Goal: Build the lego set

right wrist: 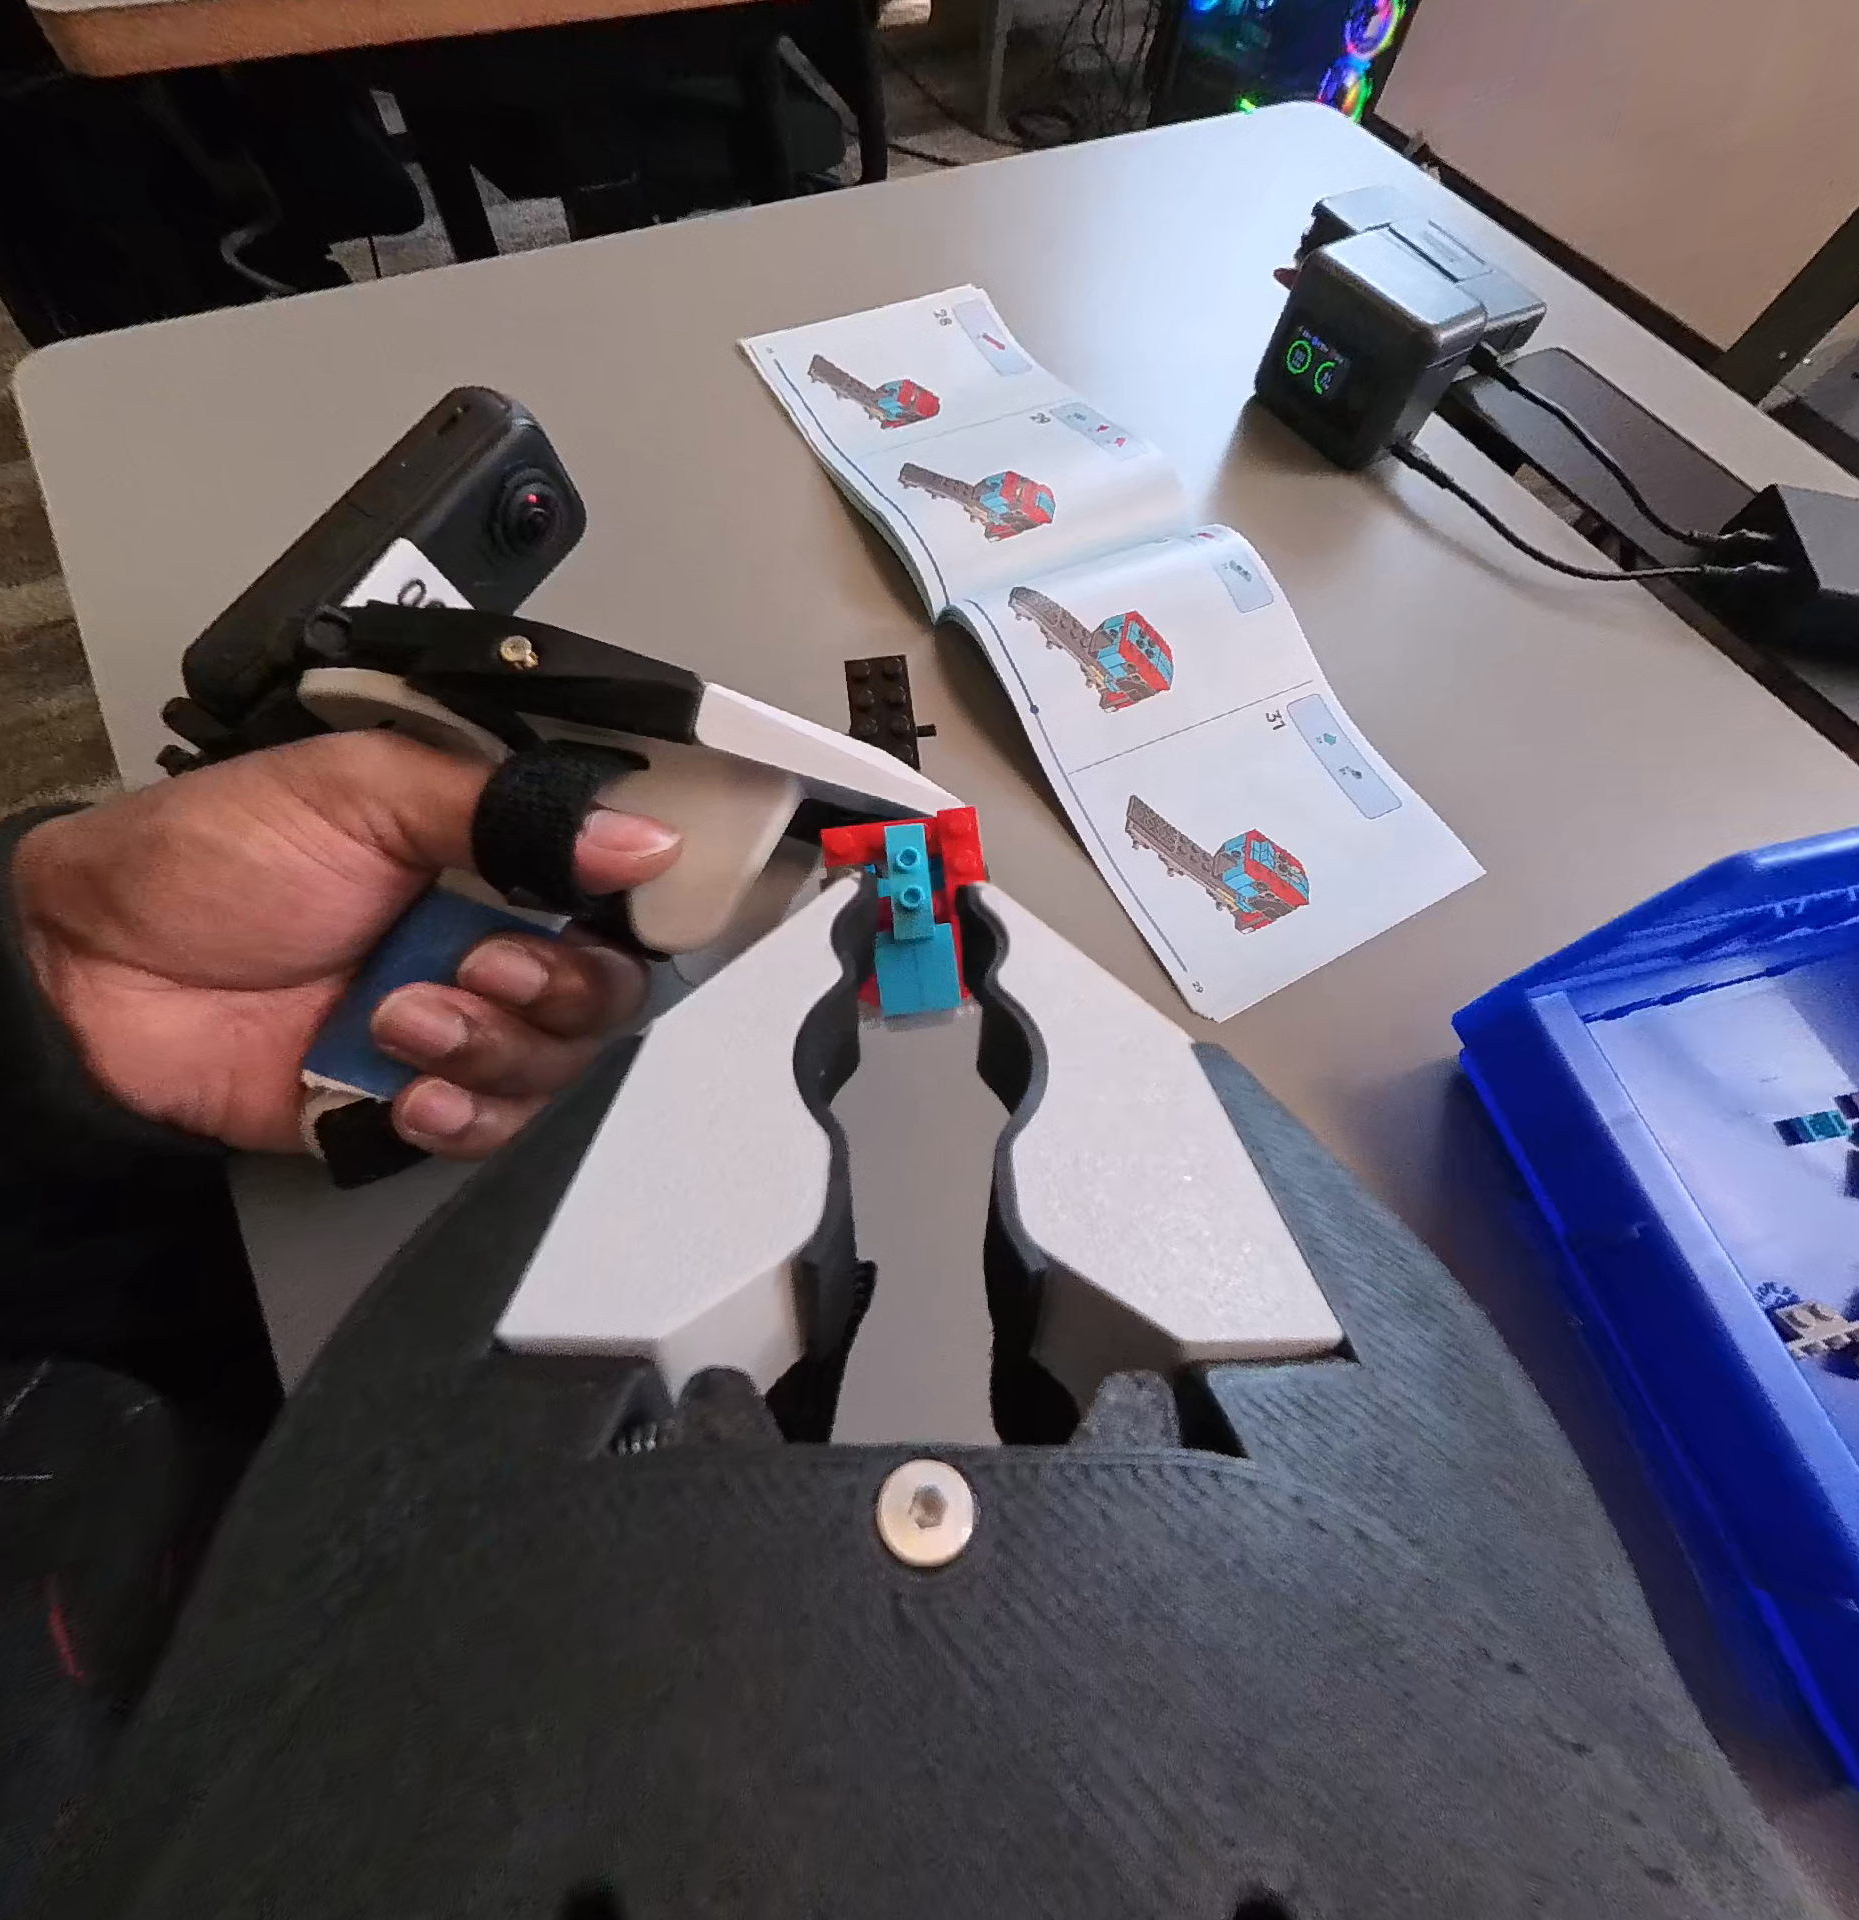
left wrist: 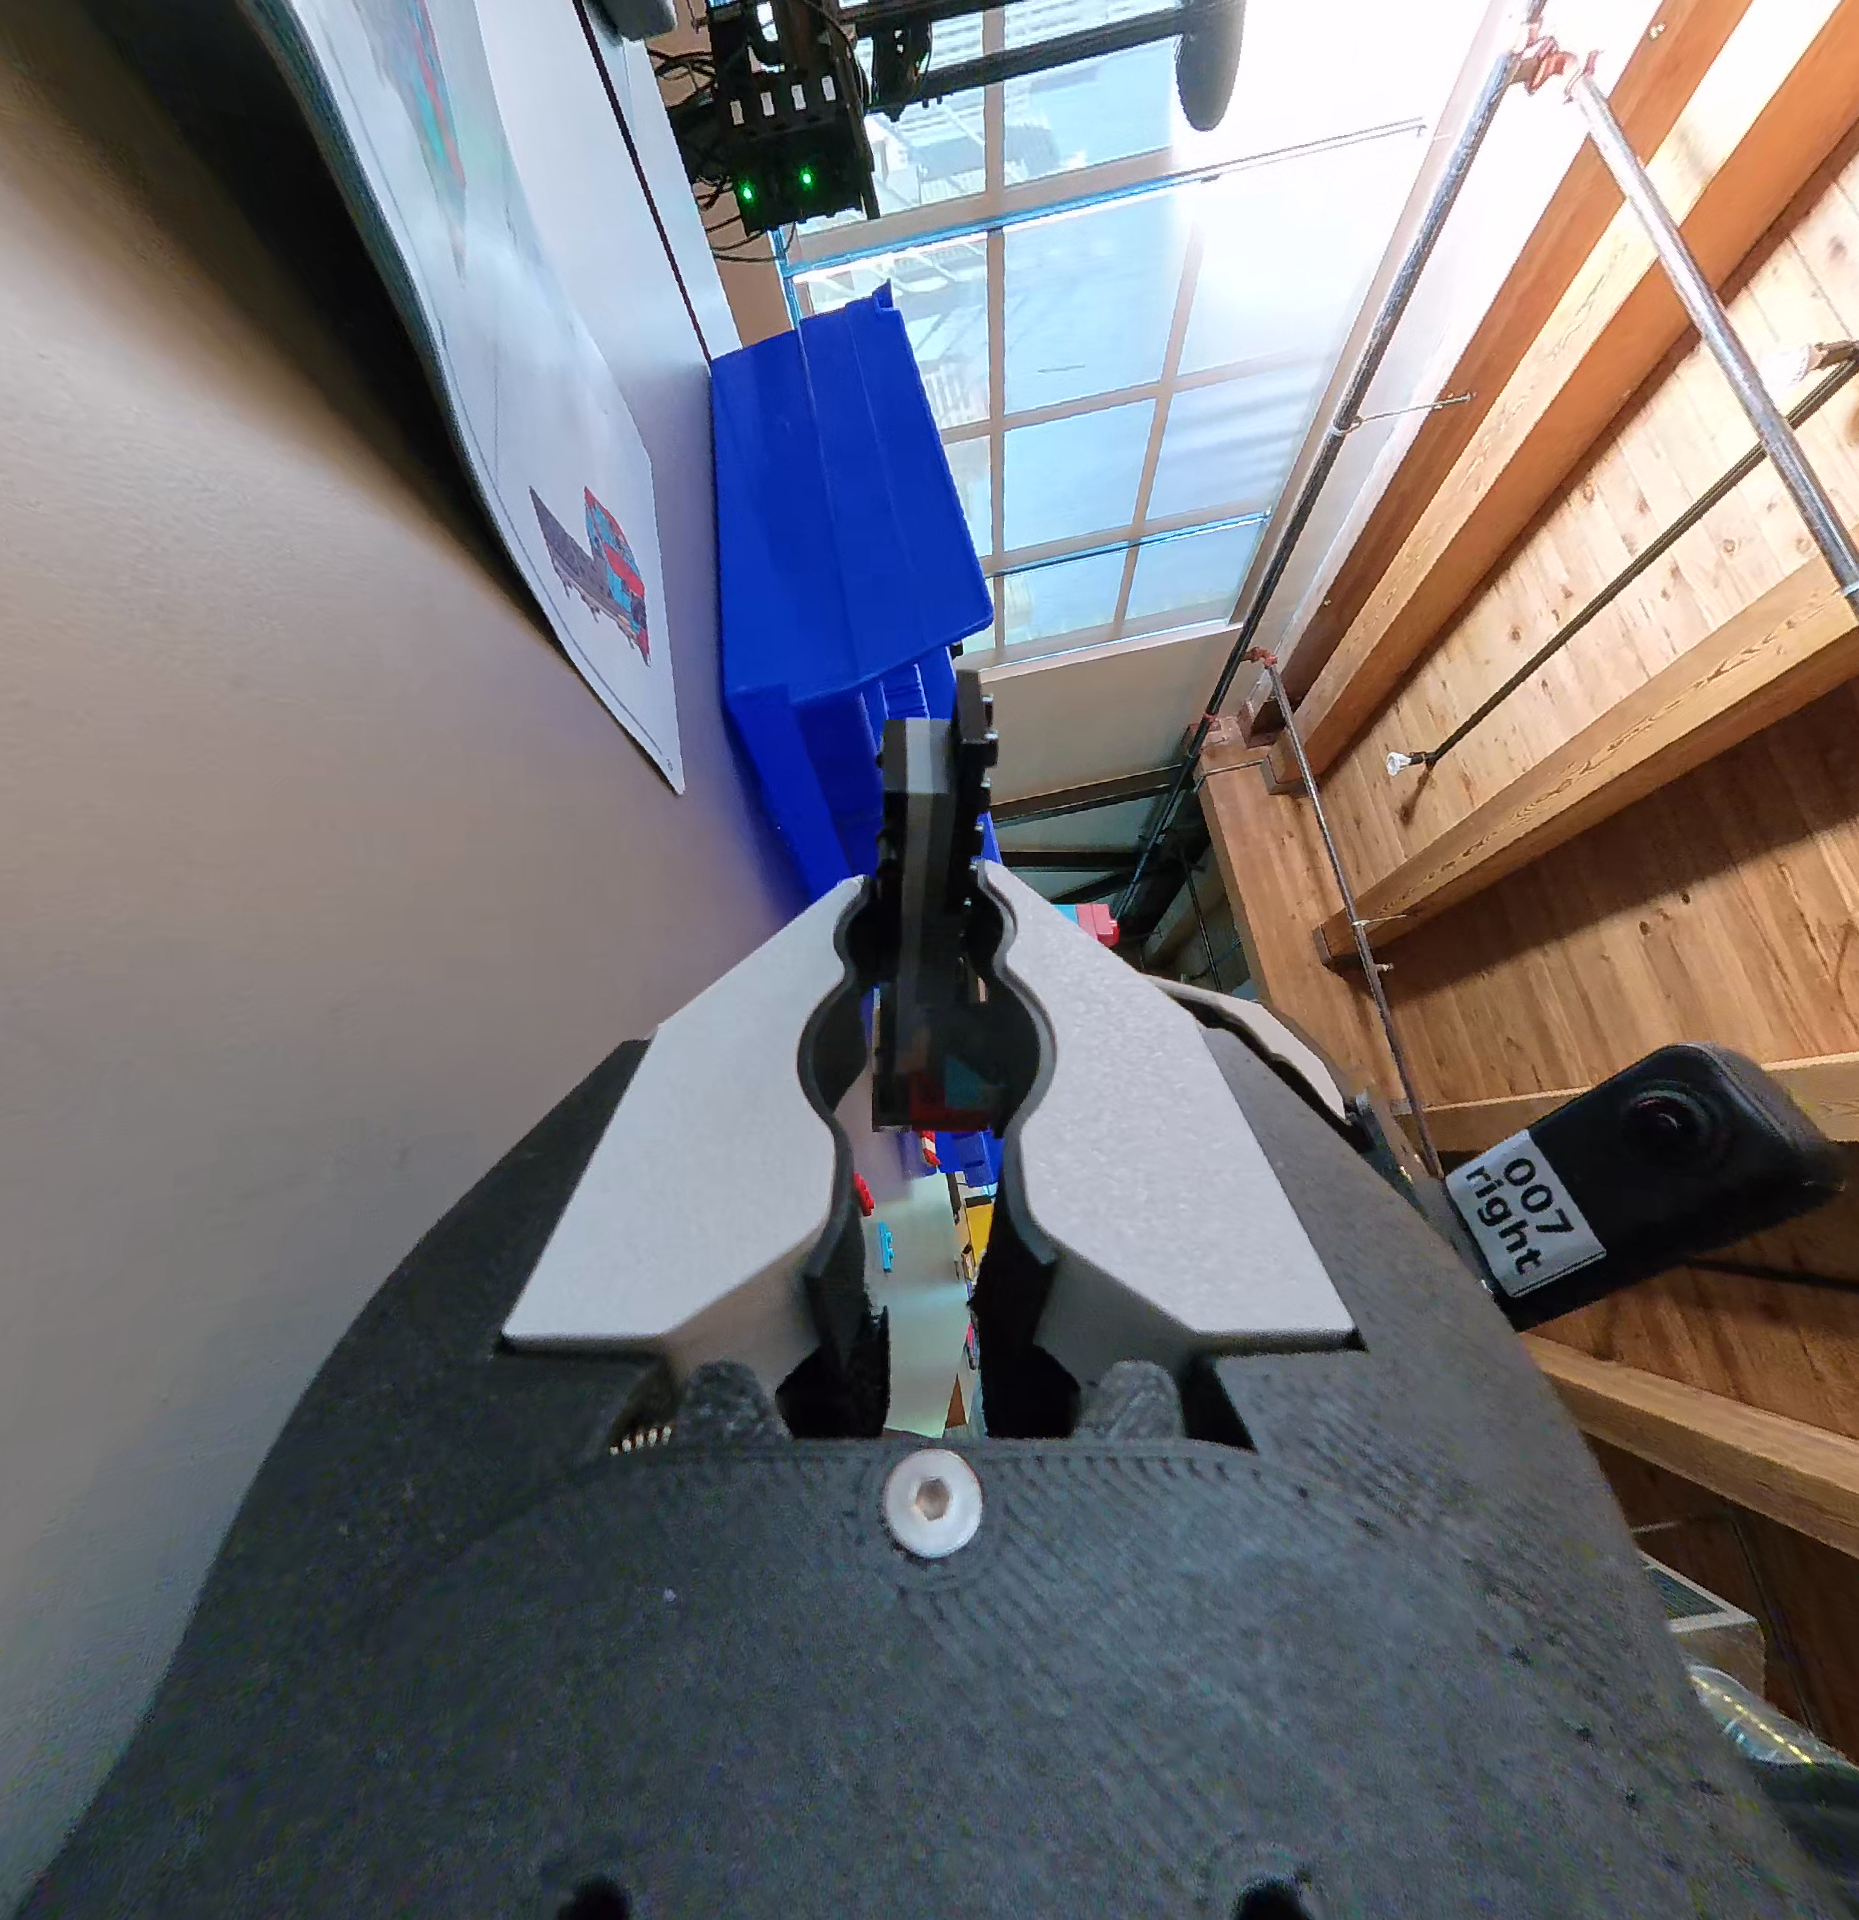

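The partly built lego model (right wrist: 917,914) is held above the tabletop (right wrist: 696,343), pinched between both tools at once. In the right wrist view its red and light-blue cab end sits between the tips of the right gripper (right wrist: 909,904), whose fingers are closed against its sides. The left gripper (left wrist: 925,904) comes in from the side, carried by the person's hand (right wrist: 281,935), and in its own view it is clamped on the long dark grey bed of the same model, which sticks out past its fingertips toward the ceiling.

Judged against the open instruction booklet (right wrist: 1112,623) lying on the tabletop, the build looks well advanced: the long grey bed and the red and blue cab pictured on the open pages both exist in the held model. How closely it matches the last pictured step cannot be told, since the grippers cover much of it.

Work appears to remain. A dark brown plate (right wrist: 881,696) lies loose on the tabletop just behind the grippers, near the booklet, and more small pieces (right wrist: 1829,1132) sit in the blue bin (right wrist: 1527,1143) at the right. The joint grip suggests a seating or re-gripping step on the model, though which brick is being pressed is not clear.

Farther back on the tabletop stand a small grey charger box (right wrist: 1361,343) and its cables.
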### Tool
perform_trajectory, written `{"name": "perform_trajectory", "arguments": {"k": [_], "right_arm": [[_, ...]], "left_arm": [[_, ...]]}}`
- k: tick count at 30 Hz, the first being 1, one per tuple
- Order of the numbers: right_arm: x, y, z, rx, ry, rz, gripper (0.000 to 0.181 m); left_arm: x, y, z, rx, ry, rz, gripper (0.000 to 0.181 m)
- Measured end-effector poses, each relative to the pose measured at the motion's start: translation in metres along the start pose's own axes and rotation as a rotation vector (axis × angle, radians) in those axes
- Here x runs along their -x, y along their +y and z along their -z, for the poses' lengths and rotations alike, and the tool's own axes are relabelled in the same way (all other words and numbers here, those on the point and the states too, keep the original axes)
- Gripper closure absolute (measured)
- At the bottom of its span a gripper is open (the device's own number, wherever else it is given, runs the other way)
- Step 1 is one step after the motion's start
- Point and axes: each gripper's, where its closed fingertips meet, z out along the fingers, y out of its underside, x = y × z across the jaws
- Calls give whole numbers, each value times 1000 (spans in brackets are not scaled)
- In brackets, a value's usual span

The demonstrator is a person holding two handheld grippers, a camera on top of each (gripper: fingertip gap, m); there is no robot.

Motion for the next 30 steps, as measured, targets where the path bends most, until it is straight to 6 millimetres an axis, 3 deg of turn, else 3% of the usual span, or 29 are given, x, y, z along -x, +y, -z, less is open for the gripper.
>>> {"name": "perform_trajectory", "arguments": {"k": [3,9,12,16,30], "right_arm": [[-3,-2,7,-60,-17,-87,155],[-14,12,11,-163,-181,-600,133],[-9,18,5,-166,-247,-750,120],[5,19,-3,-164,-331,-831,112],[1,18,-10,-190,-391,-931,115]], "left_arm": [[0,-1,1,-4,5,7,166],[-2,-1,1,-7,19,14,166],[-3,-1,1,-7,26,9,166],[-5,1,1,1,32,-2,166],[-7,2,0,12,48,-1,166]]}}
